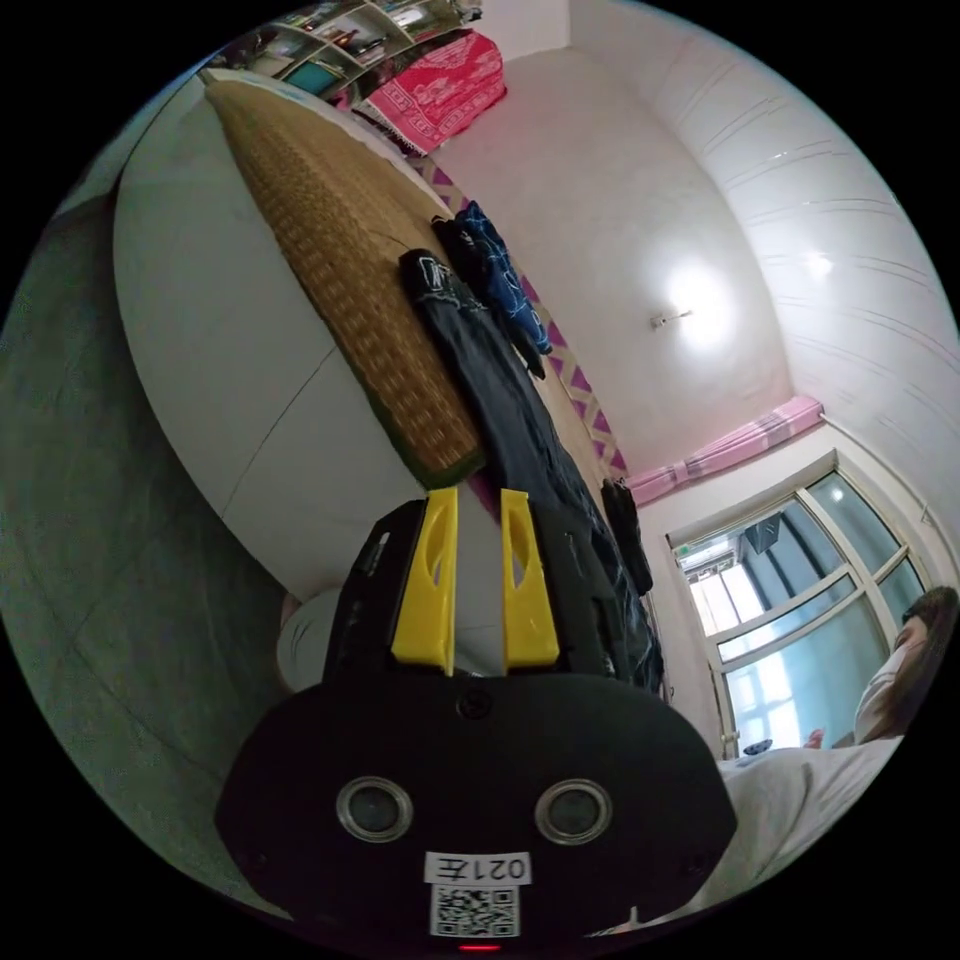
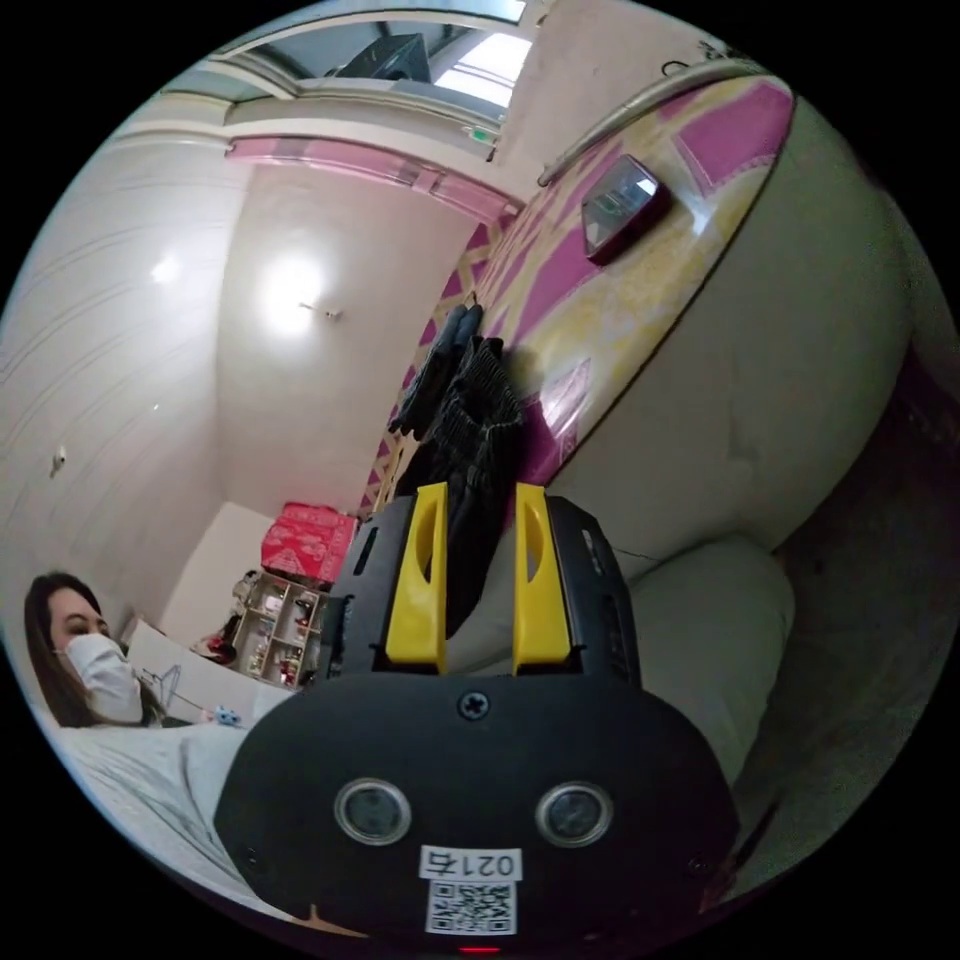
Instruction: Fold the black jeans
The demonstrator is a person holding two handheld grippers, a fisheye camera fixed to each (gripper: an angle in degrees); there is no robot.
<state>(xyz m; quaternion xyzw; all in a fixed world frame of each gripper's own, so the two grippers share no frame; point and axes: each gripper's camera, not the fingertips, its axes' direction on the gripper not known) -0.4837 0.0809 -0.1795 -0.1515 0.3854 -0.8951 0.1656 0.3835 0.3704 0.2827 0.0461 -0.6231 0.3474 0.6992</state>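
In the left gripper view the picture is tipped on its side. The black jeans (image 1: 500,400) lie stretched out long and flat on the bed (image 1: 230,330), running from about 11 o'clock down toward 5 o'clock. They look dark and a little wrinkly, with pale stitching near the far end. Part of them rests on a woven straw mat (image 1: 340,270) that covers the bed. Just beside the jeans, on the 1 o'clock side, lies a blue patterned cloth (image 1: 500,270). Another small dark piece of clothing (image 1: 628,530) lies near the bed's edge at about 4 o'clock.

The left tool (image 1: 475,495) has two yellow jaws with a gap between them. Nothing is in the gap, so it is let go and holding nothing. Its tips sit near the edge of the mat and the near end of the jeans.

In the right gripper view, the jeans (image 2: 470,420) look bunched and dark at 12 o'clock, on the pink and yellow bed cover (image 2: 600,290). The right tool (image 2: 475,490) has its jaws apart too. Dark cloth shows in the gap, but I cannot tell if the jaws touch it.

A person (image 2: 85,640) wearing a face mask is at 8 o'clock.
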